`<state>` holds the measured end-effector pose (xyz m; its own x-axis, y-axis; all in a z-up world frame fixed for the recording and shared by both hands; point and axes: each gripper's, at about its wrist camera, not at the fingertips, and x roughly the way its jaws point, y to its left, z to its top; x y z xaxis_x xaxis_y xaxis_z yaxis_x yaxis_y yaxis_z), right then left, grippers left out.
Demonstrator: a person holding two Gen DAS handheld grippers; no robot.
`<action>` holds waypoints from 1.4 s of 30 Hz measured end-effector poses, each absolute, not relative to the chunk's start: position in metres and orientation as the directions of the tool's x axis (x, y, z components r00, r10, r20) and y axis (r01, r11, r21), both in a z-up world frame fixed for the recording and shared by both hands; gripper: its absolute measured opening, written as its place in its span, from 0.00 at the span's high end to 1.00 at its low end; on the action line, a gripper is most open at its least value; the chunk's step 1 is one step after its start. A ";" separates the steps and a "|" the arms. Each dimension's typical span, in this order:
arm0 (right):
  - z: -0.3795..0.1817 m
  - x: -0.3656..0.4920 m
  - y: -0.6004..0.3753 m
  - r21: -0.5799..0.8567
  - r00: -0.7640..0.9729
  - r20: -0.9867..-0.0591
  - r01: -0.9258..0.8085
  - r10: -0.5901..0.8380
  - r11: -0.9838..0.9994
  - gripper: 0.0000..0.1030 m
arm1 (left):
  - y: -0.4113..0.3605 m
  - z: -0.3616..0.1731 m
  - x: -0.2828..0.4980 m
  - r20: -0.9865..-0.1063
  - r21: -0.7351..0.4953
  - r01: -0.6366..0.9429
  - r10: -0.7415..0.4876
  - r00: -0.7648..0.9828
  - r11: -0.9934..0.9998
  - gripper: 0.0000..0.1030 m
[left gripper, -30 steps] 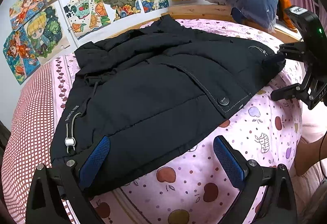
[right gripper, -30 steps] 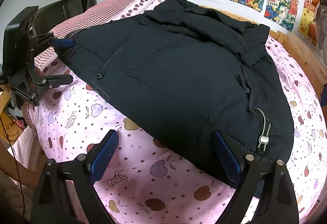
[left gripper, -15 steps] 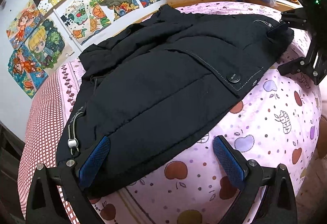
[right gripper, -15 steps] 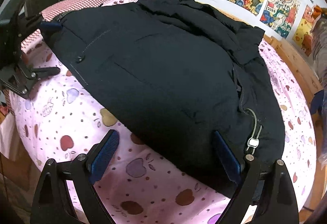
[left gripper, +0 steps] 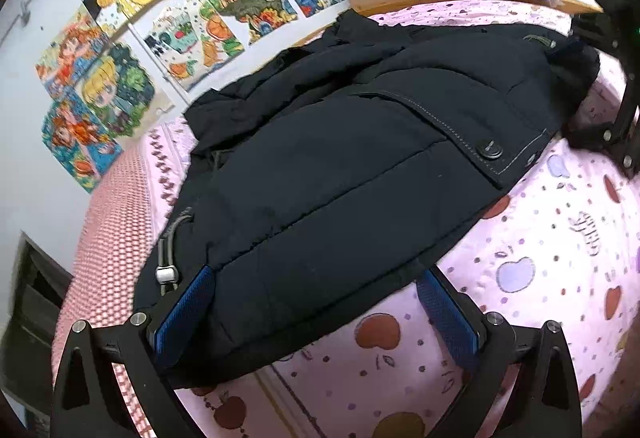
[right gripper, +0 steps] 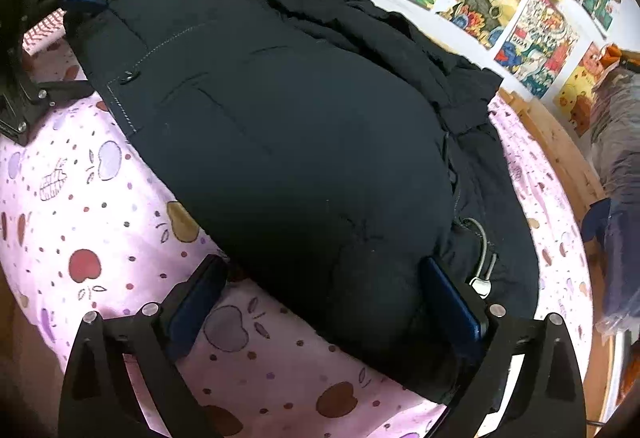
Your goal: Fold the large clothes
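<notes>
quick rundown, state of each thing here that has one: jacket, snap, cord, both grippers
black jacket: spread on the bedsheet, bottom hem off the sheet at both corners
flap snap button: fastened
hem drawcord toggle: hanging loose at the hem
left gripper: open, jacket's hem corner between its fingers
right gripper: open, jacket's other hem corner between its fingers

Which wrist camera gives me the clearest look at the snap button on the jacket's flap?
The left wrist view. The snap button sits near mid-frame, round and sharp on the stitched flap of the black jacket. In the right wrist view the same button is small, dark and seen edge-on near the left side.
</notes>
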<state>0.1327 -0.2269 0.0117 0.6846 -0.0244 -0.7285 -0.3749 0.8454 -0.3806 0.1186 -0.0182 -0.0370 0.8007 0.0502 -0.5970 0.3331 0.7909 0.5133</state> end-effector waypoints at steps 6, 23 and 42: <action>0.014 0.133 -0.237 -0.471 0.745 -0.655 -0.275 -0.124 0.838 0.06 | -0.005 -0.033 0.126 -0.518 0.578 0.194 0.173 0.837 0.793 0.01; 0.017 0.124 -0.235 -0.552 0.801 -0.584 -0.272 -0.132 0.789 0.53 | -0.010 -0.034 0.123 -0.464 0.666 0.221 0.164 0.870 0.713 0.59; 0.076 0.113 -0.261 -0.449 0.845 -0.534 -0.263 -0.021 0.854 0.92 | -0.006 0.021 0.115 -0.461 0.542 0.236 0.051 0.886 0.806 0.90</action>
<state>0.1134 -0.2606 0.0759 0.8452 -0.0208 -0.5341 -0.2628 0.8540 -0.4491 0.1150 -0.0061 0.0211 0.8858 0.0507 -0.4613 0.2363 0.8062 0.5424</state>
